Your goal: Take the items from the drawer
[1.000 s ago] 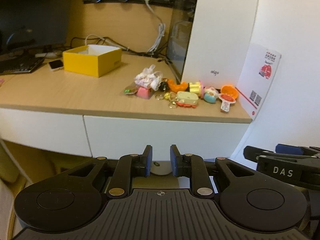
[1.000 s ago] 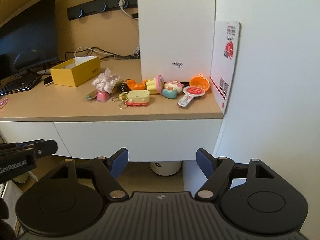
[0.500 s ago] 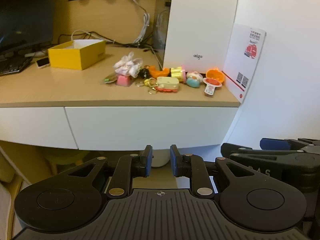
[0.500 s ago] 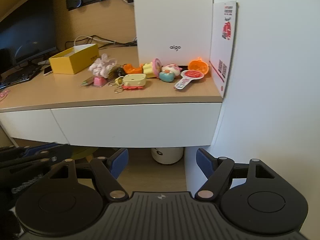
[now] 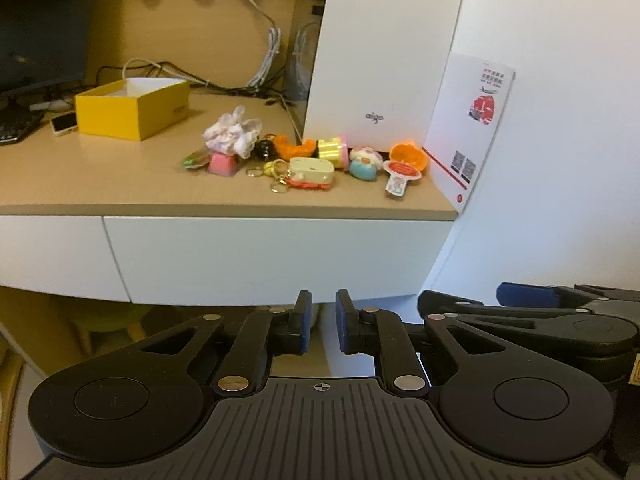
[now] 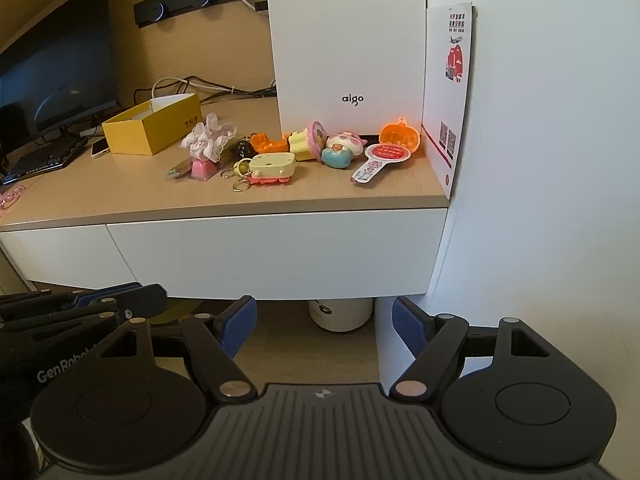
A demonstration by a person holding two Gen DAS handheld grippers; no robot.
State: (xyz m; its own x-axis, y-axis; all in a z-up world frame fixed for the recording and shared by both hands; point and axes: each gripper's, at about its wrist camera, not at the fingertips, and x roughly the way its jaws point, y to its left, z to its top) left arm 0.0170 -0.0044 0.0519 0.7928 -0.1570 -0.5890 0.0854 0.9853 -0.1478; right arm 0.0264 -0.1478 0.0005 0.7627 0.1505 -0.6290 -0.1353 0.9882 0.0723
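Both tools sit low, in front of and below the white drawer [image 6: 276, 252] under the right end of the surface [image 6: 120, 196]. The drawer front is flush and closed, and no handle or knob is visible on it. The items to be taken out are inside, so none can be seen.

Left tool [image 5: 321, 322]: blue pads close together with only a narrow gap, nothing between them. Right tool [image 6: 324, 324]: pads wide apart, empty. Each tool shows at the edge of the other's view, so they are side by side and near each other.

On the surface above the drawer is a cluster of small toys [image 5: 312, 160], keyrings among them, near the front edge and against the white box marked "aigo" [image 6: 348, 48]. A yellow open box [image 5: 134, 110] sits further left. A leaflet [image 6: 450, 92] leans on the right wall. A white container [image 6: 340, 314] stands on the floor beneath.

Step in hand (judgement): open the drawer; nothing has been taken out yet.

Notes for doing it well:
- With no handle, the likely purchase is the bottom lip of the front panel. Hook one finger under it near the middle of the panel so the drawer does not rack sideways.
- Pull straight toward the near side, slowly; a jolt could shake toys off the front edge.
- The right tool, already spread, looks better placed. Keep the left tool clear of the drawer's path.
- The wall lies close on the right; leave room there.
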